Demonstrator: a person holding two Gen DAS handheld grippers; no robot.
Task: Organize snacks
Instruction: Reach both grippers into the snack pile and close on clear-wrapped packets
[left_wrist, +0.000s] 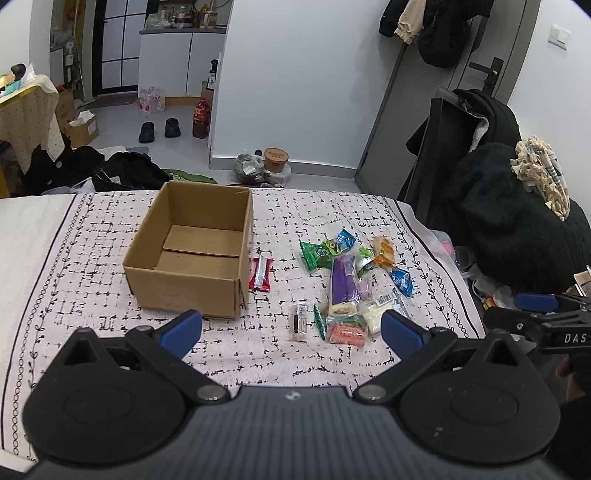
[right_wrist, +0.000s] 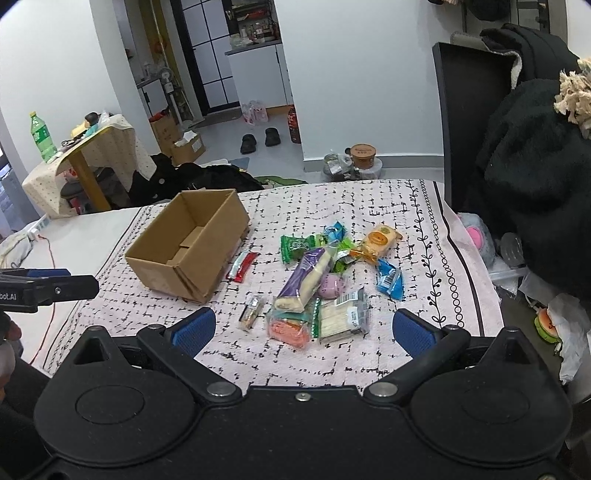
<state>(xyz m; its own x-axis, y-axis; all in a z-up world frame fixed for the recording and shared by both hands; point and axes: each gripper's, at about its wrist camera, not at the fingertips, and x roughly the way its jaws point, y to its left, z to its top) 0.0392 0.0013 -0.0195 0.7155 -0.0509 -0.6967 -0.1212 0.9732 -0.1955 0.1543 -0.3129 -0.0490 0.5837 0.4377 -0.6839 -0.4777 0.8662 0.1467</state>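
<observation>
L hand-held gripper (left_wrist: 291, 328) spread | R hand-held gripper (right_wrist: 303, 330) spread | box (left_wrist: 192, 254) empty

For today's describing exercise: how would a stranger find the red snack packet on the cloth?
Start at the open cardboard box on the patterned cloth. The red snack packet lies flat against the box's right wall. It lies alone, apart from the mixed pile of snacks further right.

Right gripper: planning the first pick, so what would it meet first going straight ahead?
Probably the pink-orange snack packet, nearest the open right gripper; depth is unclear.
</observation>
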